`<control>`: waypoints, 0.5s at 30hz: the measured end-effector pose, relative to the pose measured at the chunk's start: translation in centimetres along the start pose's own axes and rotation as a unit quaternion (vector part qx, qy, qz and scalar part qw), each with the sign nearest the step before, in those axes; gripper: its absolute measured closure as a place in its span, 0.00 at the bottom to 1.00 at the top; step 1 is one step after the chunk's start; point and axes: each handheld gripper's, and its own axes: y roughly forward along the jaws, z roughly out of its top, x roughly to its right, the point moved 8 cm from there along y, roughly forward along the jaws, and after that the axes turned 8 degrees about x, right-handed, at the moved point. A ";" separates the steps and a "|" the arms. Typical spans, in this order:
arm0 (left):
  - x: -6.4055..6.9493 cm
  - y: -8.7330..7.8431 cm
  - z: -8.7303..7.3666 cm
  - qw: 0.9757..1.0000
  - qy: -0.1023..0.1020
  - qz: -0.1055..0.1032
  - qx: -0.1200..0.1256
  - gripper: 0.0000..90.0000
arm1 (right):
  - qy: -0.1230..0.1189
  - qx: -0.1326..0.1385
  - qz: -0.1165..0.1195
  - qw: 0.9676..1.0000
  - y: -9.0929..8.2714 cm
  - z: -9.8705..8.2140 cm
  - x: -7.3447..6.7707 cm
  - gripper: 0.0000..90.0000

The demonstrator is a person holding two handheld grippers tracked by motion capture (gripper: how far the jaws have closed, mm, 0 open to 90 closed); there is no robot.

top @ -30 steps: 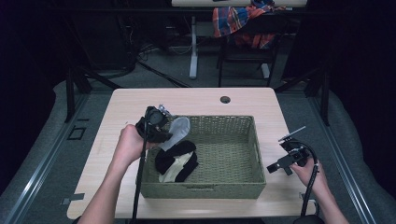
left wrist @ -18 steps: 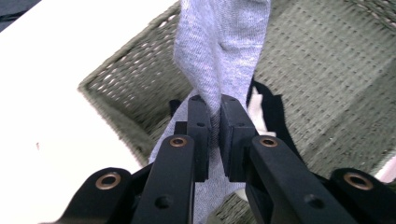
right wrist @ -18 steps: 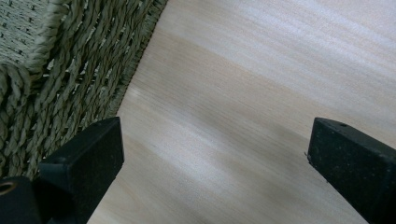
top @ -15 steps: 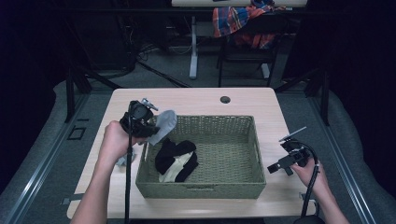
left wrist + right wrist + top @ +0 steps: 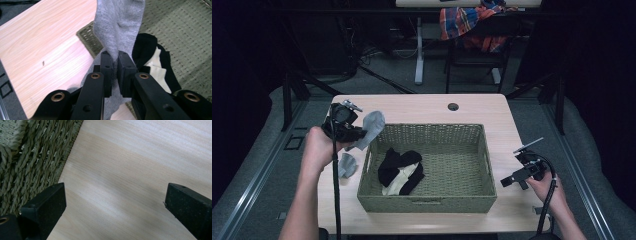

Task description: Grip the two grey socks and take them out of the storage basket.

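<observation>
Pinching a grey sock (image 5: 117,27) mid-length, left gripper (image 5: 113,58) jaws pressed together on it, ends drooping either side; soft, light, floppy, so grip bunched fabric; right gripper (image 5: 113,202) jaws spread over bare counter (image 5: 130,165) beside the basket (image 5: 30,157).

Between the black left jaws hangs a plain grey sock (image 5: 117,27). Beyond them lies a black sock (image 5: 147,46) over a cream one (image 5: 156,68), in a basket (image 5: 185,32) of olive-green weave. Left of the jaws, the table (image 5: 42,47) is pale wood grain. The right jaws are black too.
</observation>
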 end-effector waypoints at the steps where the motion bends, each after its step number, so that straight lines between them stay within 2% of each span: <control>1: -0.3 0.0 -0.2 1.000 -0.002 0.006 -0.003 0.94 | -0.014 -0.017 -0.002 1.000 -0.3 -0.1 0.2 0.04; 2: -0.7 0.1 -0.4 1.000 -0.006 0.012 -0.007 0.94 | -0.004 -0.006 0.001 1.000 -0.2 -0.1 0.0 0.04; 4: -1.6 0.3 -0.9 1.000 -0.016 0.017 -0.015 0.94 | -0.016 -0.020 0.002 1.000 -0.3 -0.2 0.1 0.04; 7: -2.8 0.6 -1.9 0.999 -0.032 0.025 -0.026 0.94 | -0.010 -0.016 0.002 1.000 -0.2 -0.1 0.1 0.04; 8: -3.2 0.7 -2.2 0.999 -0.037 0.026 -0.029 0.94 | 0.000 -0.002 0.002 1.000 -0.1 -0.1 -0.1 0.04; 10: -3.8 0.9 -2.8 0.998 -0.045 0.029 -0.034 0.94 | -0.004 -0.007 -0.005 1.000 -0.1 -0.1 0.0 0.04; 14: -4.8 1.3 -3.7 0.997 -0.057 0.037 -0.047 0.94 | -0.001 -0.007 -0.005 1.000 -0.2 0.0 -0.1 0.04; 15: -5.0 1.4 -3.9 0.996 -0.060 0.036 -0.047 0.94 | -0.008 -0.010 -0.002 1.000 -0.2 0.0 -0.1 0.04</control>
